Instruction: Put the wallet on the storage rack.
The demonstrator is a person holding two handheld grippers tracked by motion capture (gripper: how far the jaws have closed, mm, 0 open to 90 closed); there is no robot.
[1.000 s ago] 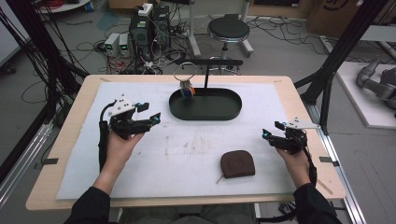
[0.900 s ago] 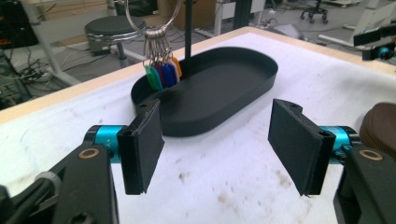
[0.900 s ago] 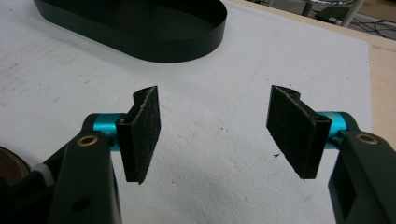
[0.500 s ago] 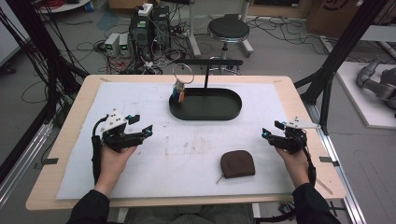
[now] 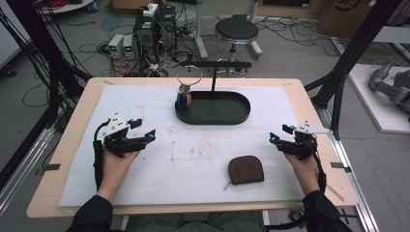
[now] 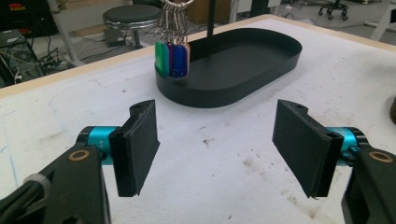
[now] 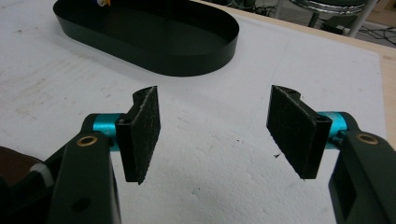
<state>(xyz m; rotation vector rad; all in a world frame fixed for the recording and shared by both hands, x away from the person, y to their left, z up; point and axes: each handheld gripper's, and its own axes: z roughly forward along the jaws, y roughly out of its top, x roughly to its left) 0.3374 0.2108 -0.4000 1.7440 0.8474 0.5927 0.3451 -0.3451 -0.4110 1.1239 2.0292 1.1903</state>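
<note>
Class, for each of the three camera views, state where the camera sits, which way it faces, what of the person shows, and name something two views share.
High view: above the person's side, looking forward and down on the table; forearms, hands, left gripper and right gripper show.
Left gripper view: rides the left gripper, facing the black tray and hanging key tags; open jaws show.
Right gripper view: rides the right gripper, facing the tray; open jaws show.
Shared: both gripper views see the black tray.

A white-matted table (image 5: 77,104) carries a black tray (image 5: 212,117) and a brown pouch (image 5: 246,169).
</note>
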